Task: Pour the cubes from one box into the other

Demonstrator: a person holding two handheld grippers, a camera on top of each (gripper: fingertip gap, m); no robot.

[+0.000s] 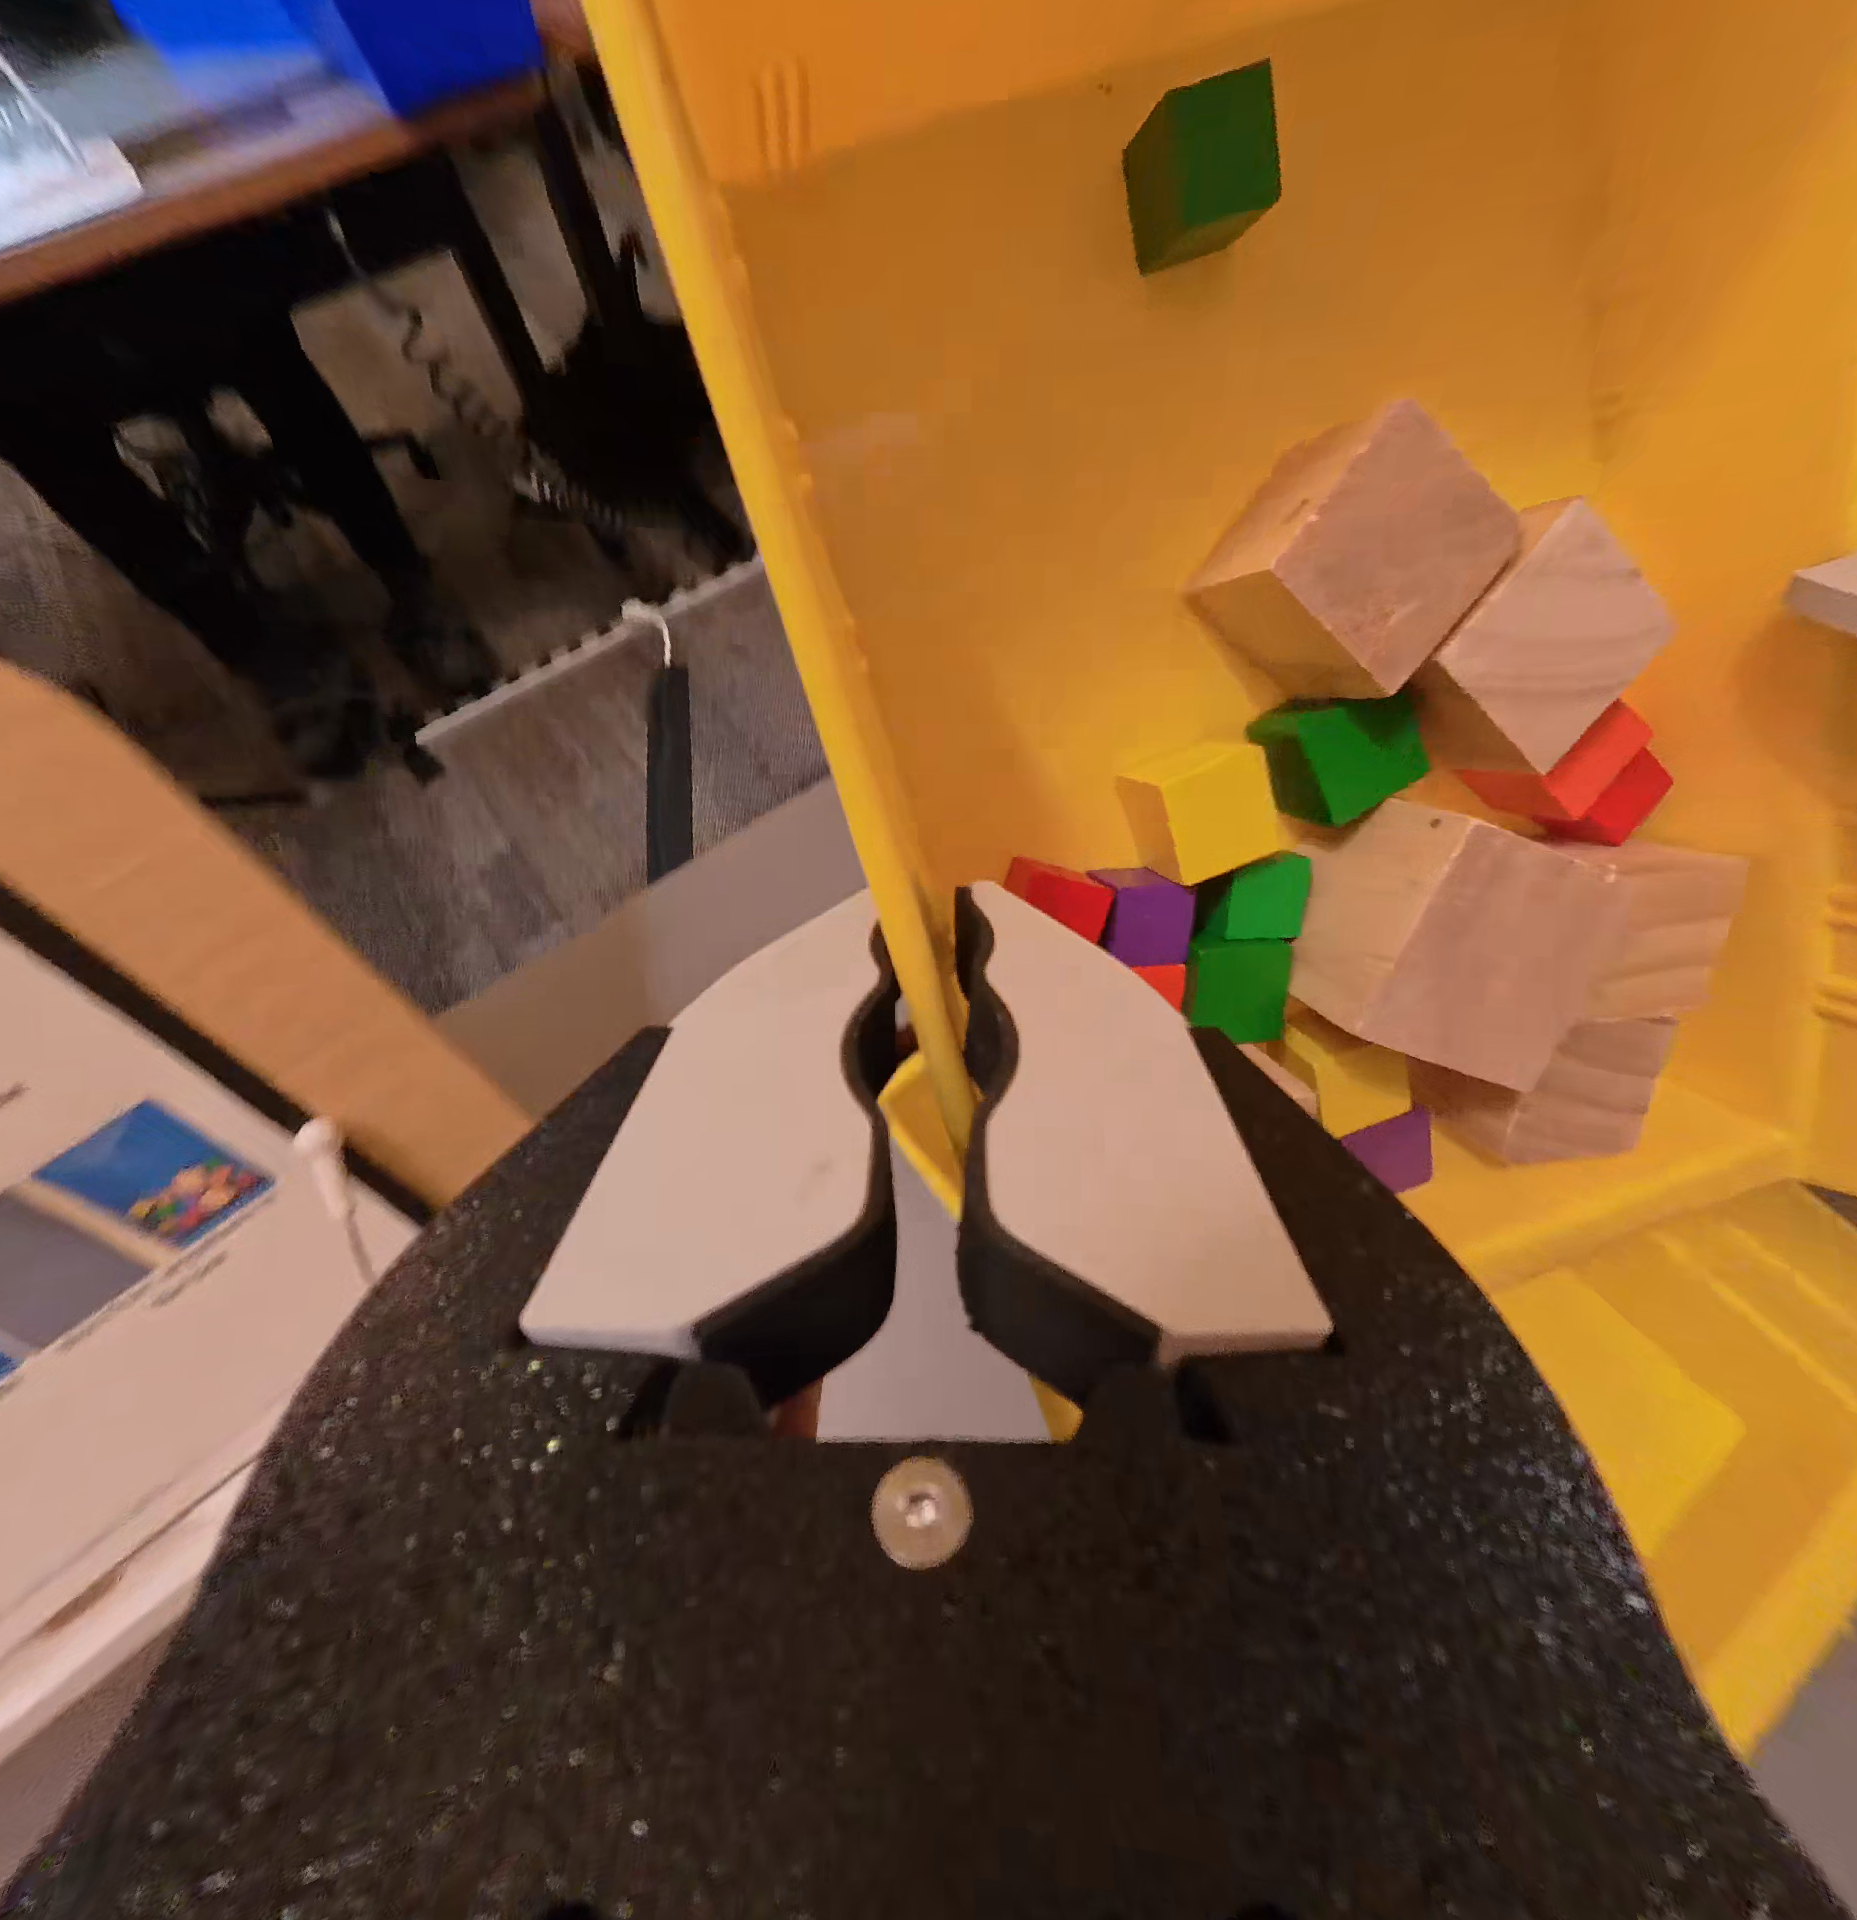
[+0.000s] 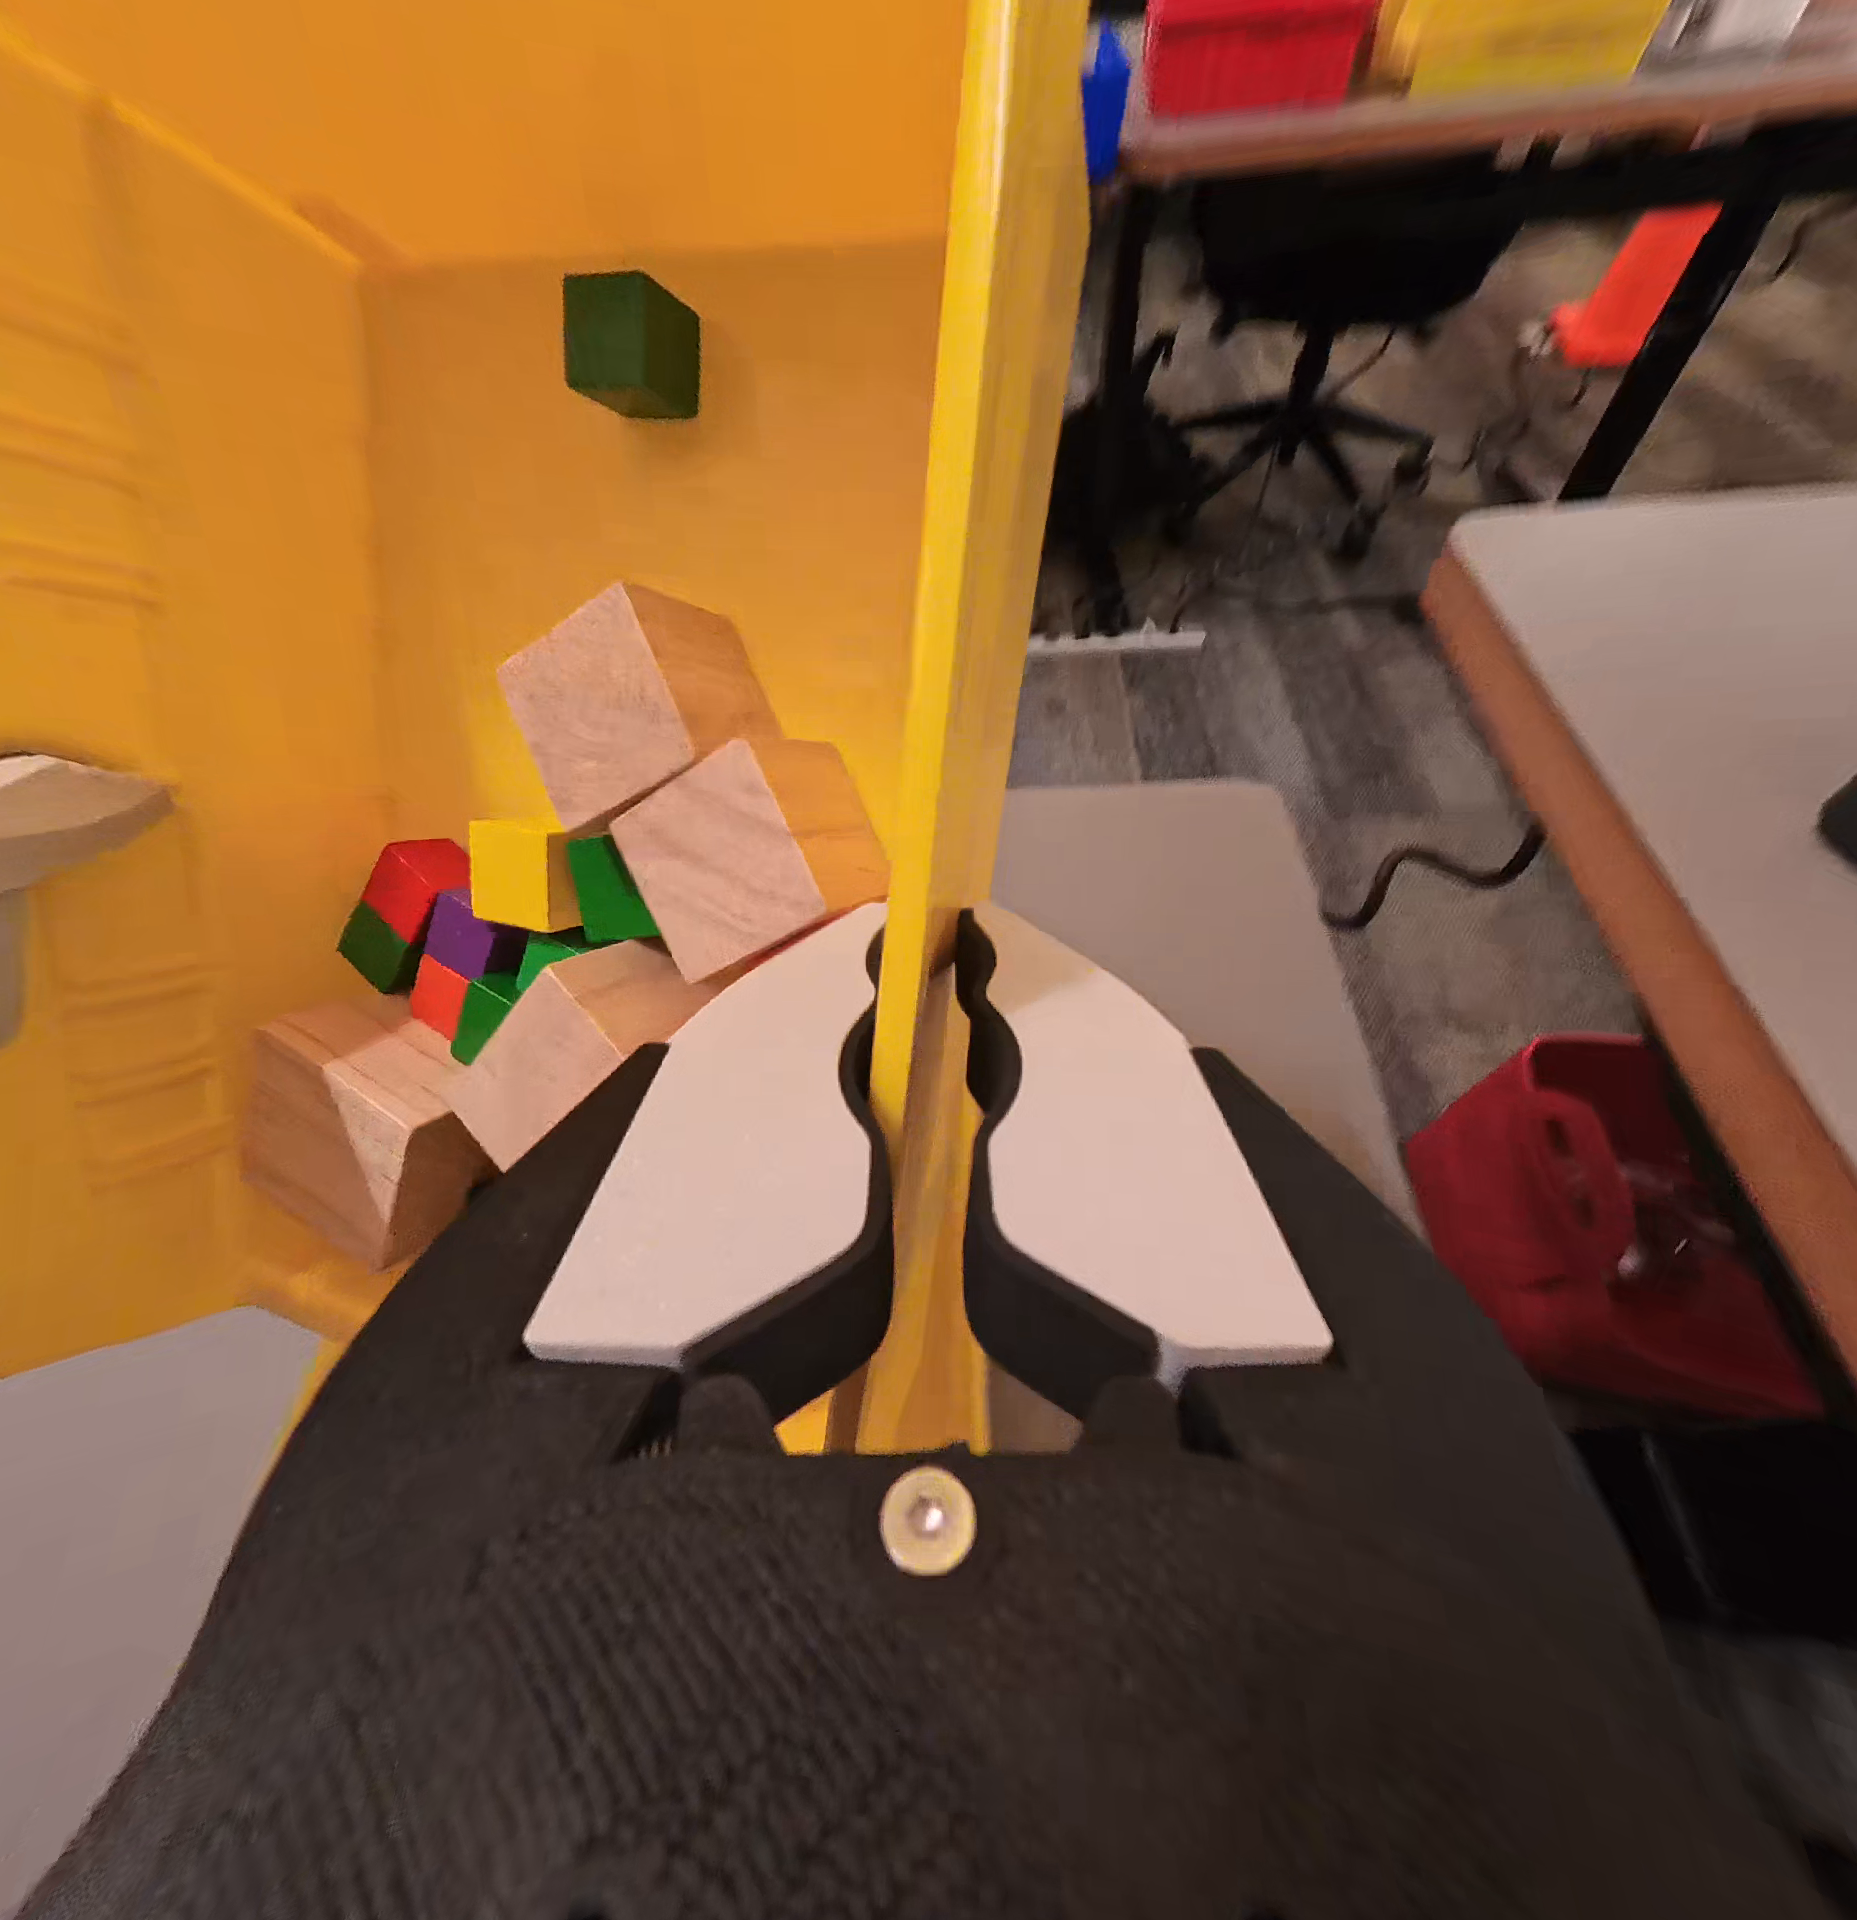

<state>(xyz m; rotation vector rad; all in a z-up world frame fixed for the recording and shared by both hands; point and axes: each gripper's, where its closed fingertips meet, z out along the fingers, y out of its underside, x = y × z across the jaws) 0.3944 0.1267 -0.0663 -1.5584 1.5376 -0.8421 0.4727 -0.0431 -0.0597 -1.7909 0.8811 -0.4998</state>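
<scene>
While the left tool and right tool each pinch a side wall of the tipped yellow box, wooden and coloured cubes pile at its low edge, unpoured, with no receiving box visible.

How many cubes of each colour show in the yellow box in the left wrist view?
Plain wood cubes: 5
Green cubes: 4
Red or orange cubes: 4
Yellow cubes: 2
Purple cubes: 2
Total: 17, though the left gripper, clamped on the yellow box, hides part of the pile.
</scene>
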